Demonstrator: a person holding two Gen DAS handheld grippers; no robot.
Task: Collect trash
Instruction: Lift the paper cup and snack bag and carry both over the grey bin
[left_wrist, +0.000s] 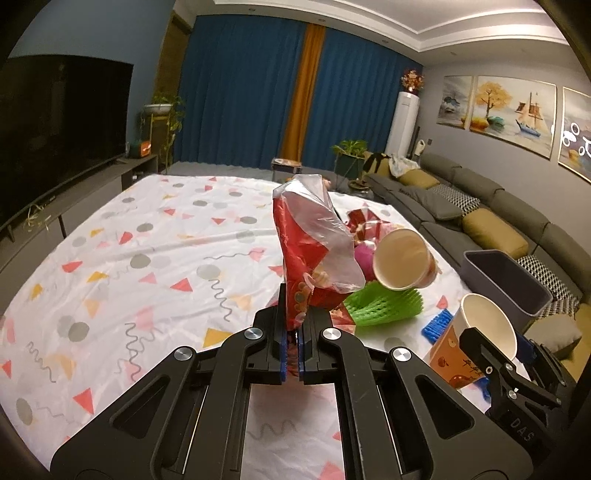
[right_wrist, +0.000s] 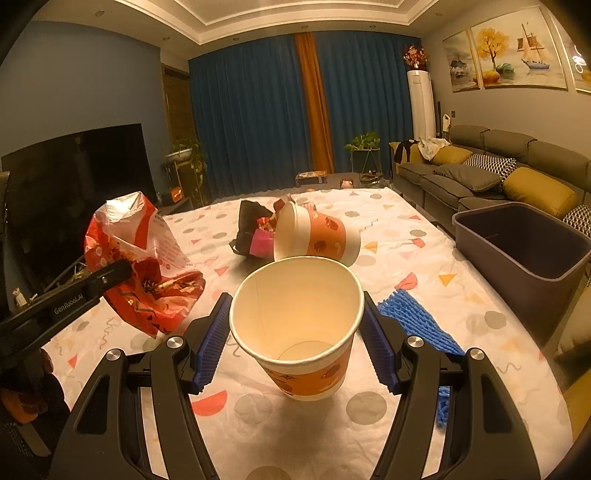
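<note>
— Nearest? The left gripper (left_wrist: 292, 345), jaws clamped on a crinkled red-and-silver foil snack bag (left_wrist: 310, 243), raised above the patterned tablecloth (left_wrist: 147, 236).

— Right? The right gripper (right_wrist: 295, 339) grips an upright orange-and-white paper cup (right_wrist: 299, 325).

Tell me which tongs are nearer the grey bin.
Right. The right tongs, holding a paper cup, sit beside the bin; the left tongs, shut on a red wrapper, are farther away.
</note>
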